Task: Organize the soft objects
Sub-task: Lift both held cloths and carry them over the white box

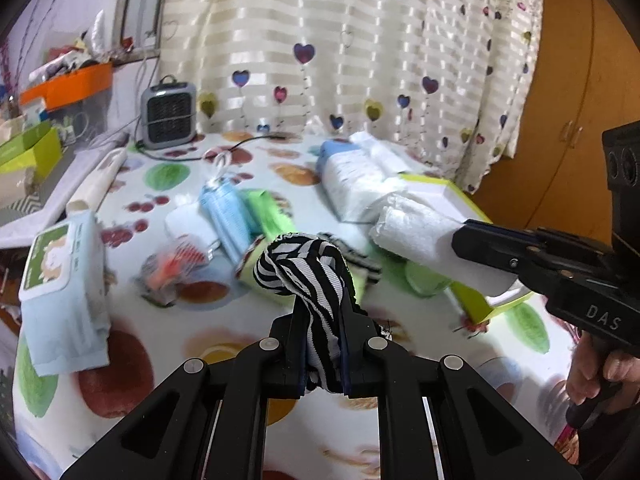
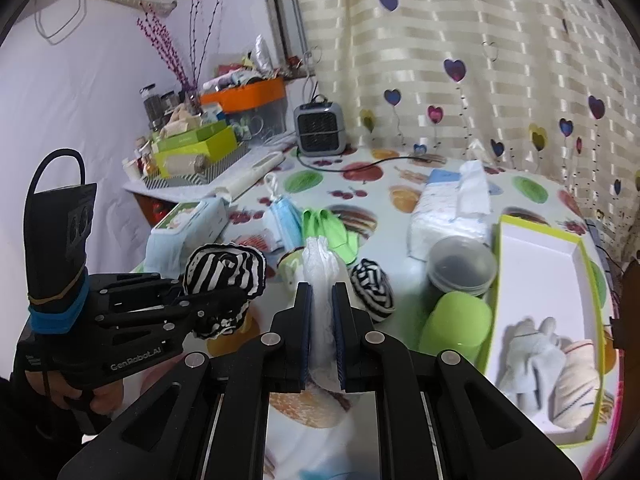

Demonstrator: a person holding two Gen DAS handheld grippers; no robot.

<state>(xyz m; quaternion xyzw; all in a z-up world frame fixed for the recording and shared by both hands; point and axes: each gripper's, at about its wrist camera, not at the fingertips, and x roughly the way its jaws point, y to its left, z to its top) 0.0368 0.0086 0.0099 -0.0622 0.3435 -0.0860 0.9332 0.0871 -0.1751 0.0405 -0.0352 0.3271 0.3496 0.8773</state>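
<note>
Two zebra-striped rolls (image 2: 224,270), two lidded cups (image 2: 460,264), one box (image 2: 540,240).

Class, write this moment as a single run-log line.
left gripper: shut on striped sock | right gripper: shut on white cloth | box: two rolled cloths inside

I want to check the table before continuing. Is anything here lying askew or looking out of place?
Yes. The green cup lies tipped on its side against the green-rimmed box, beside the clear lidded tub. It is a hard item among soft ones. A second striped sock roll is loose on the table.
</note>
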